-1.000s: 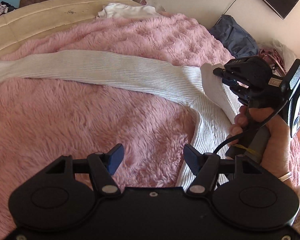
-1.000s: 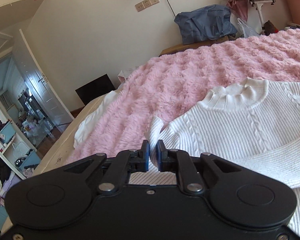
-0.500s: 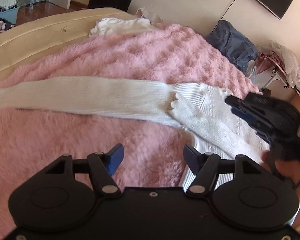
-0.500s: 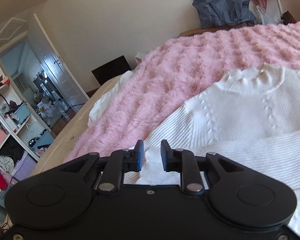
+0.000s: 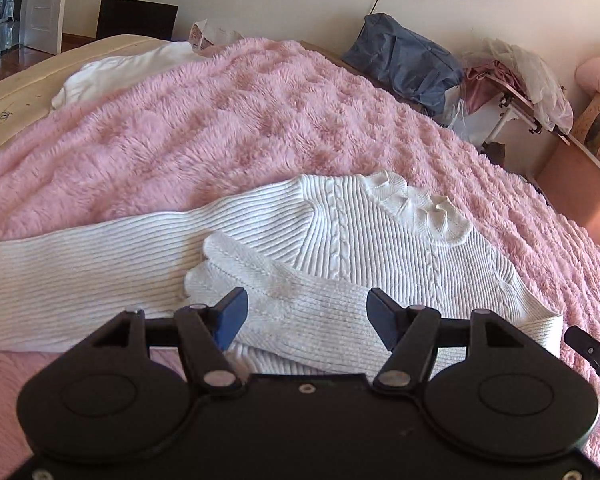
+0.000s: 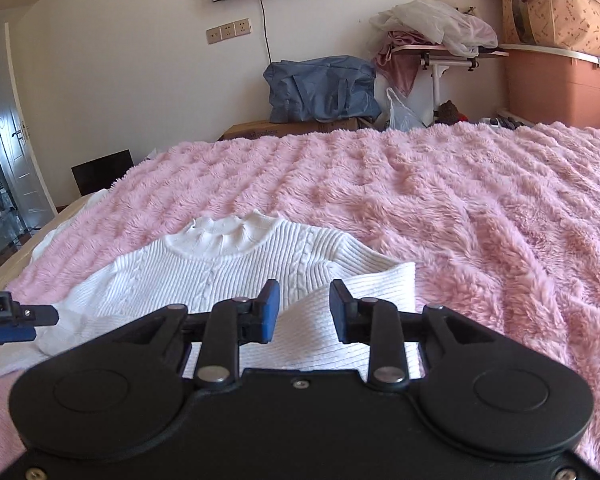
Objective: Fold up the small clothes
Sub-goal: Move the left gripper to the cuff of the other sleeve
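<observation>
White ribbed knit, a small sweater [image 5: 380, 240], lay flat on the pink fluffy blanket [image 5: 220, 120], collar toward twelve o'clock. One sleeve [image 5: 292, 296] was already folded across the chest; the other sleeve [image 5: 80, 272] ran out toward nine o'clock. Both the left gripper [image 5: 306, 312] and the right gripper [image 6: 303, 312] hovered with fingers apart, holding nothing. The sleeve-folding step seemed half done. Next, the left gripper would likely need to pinch the outstretched sleeve's cuff, out of view, and carry it across.
</observation>
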A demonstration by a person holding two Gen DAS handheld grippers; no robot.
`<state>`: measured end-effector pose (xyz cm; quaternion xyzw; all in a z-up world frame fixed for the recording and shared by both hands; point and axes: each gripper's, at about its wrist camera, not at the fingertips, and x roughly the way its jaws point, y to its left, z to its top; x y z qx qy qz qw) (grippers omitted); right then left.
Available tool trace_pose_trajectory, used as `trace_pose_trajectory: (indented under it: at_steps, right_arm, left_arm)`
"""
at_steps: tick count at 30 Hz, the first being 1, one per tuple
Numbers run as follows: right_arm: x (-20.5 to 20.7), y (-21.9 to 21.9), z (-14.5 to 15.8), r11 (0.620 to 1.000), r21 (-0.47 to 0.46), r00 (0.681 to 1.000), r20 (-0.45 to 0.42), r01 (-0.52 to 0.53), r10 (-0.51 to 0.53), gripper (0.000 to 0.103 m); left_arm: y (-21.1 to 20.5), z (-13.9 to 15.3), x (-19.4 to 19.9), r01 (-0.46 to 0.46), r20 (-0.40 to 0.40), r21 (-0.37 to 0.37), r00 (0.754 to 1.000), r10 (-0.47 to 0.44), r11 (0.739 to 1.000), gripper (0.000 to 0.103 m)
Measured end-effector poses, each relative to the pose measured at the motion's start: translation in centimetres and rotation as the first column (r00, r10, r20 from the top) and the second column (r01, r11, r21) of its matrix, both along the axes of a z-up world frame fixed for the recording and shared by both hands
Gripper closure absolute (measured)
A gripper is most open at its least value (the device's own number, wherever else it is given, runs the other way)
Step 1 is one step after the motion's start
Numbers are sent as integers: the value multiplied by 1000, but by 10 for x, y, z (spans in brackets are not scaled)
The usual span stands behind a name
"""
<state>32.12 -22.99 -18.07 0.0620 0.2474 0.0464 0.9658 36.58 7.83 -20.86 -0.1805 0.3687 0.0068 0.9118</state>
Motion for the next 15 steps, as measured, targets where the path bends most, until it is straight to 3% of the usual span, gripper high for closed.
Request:
trace_pose_trajectory:
  at_steps: [8, 11, 15]
  right_arm:
    - [40, -10, -37, 996, -80, 996, -74, 49, -54, 73]
    - [57, -22, -54, 993, -74, 986, -126, 97, -106, 74]
    - [58, -19, -55, 988, -118, 987, -113, 102, -116, 78]
  left_arm:
    - [5, -33, 19, -46, -80, 44, 996, 49, 998, 34]
    - [11, -38, 19, -50, -79, 34, 995, 53, 998, 34]
    - [15, -38, 15, -55, -71, 21, 996, 56, 998, 34]
